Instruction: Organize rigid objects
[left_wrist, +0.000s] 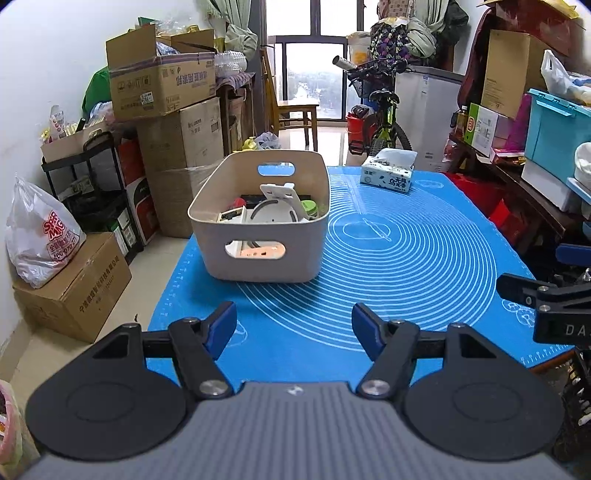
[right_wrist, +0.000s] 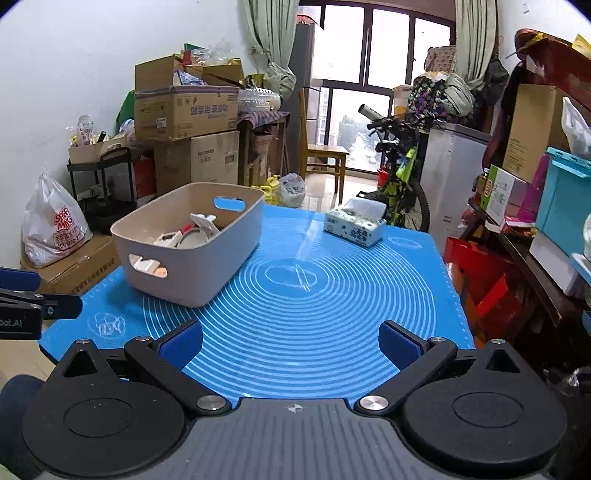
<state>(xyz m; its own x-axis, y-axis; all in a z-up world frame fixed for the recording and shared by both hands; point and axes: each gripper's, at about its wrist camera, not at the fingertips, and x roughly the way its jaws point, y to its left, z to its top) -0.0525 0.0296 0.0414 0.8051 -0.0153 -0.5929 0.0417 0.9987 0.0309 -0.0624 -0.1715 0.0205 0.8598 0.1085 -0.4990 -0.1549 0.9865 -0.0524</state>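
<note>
Blue-matted worktop (left_wrist: 424, 258): beige bin (left_wrist: 258, 254) of white parts near left edge; orange piece (left_wrist: 258, 252) clearer from left wrist. Both hand-held grippers (left_wrist: 293, 326) (right_wrist: 291, 345) apart, empty.

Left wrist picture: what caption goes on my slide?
Open left gripper faces a full beige bin on the blue mat.

A basket (left_wrist: 258, 236) holding small items sits left on the mat (left_wrist: 406, 258), tissue box (left_wrist: 388, 173) far right behind it.

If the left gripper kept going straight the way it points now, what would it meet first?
Probably the bare blue mat just ahead of the open, empty left gripper, since it tilts downward. The beige basket sits further on, slightly left of that line; depth is uncertain.
</note>
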